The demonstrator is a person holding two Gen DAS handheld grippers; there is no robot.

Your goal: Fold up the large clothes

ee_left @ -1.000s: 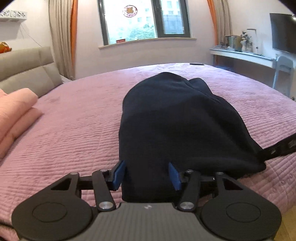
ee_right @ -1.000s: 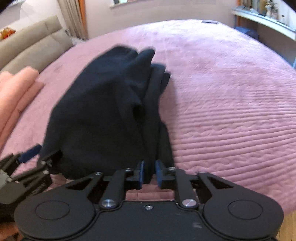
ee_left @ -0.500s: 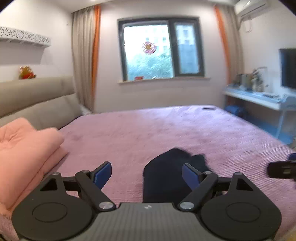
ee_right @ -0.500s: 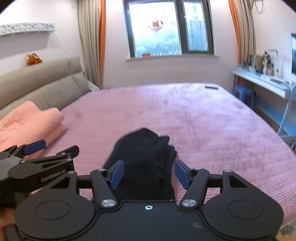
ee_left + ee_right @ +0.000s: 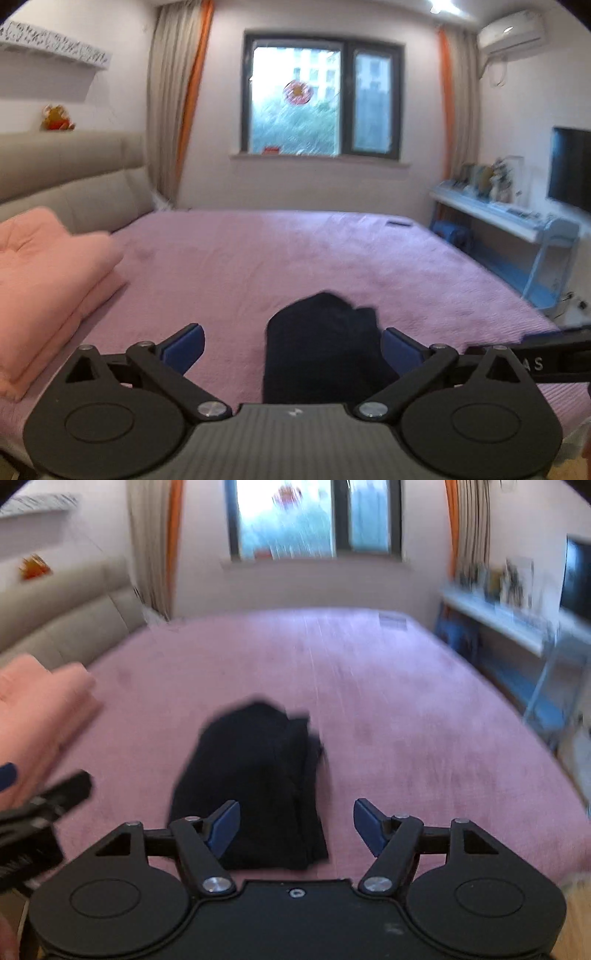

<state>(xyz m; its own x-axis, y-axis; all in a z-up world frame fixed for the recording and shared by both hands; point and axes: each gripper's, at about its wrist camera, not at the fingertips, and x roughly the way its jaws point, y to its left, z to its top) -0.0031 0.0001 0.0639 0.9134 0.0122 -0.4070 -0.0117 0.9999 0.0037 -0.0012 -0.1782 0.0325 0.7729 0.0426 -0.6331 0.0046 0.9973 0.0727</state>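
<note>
- Pink quilted bedspread (image 5: 295,258) fills both views; the right wrist view is motion-blurred.
- Dark folded garment (image 5: 255,775) lies on it, near edge hidden behind the gripper bodies.
- Left gripper (image 5: 291,347) and right gripper (image 5: 295,827): jaws spread wide, apparently holding nothing.

A pink bed (image 5: 295,258) filled the room. A folded peach blanket (image 5: 48,288) lay on its left side, near a window (image 5: 321,110).
</note>
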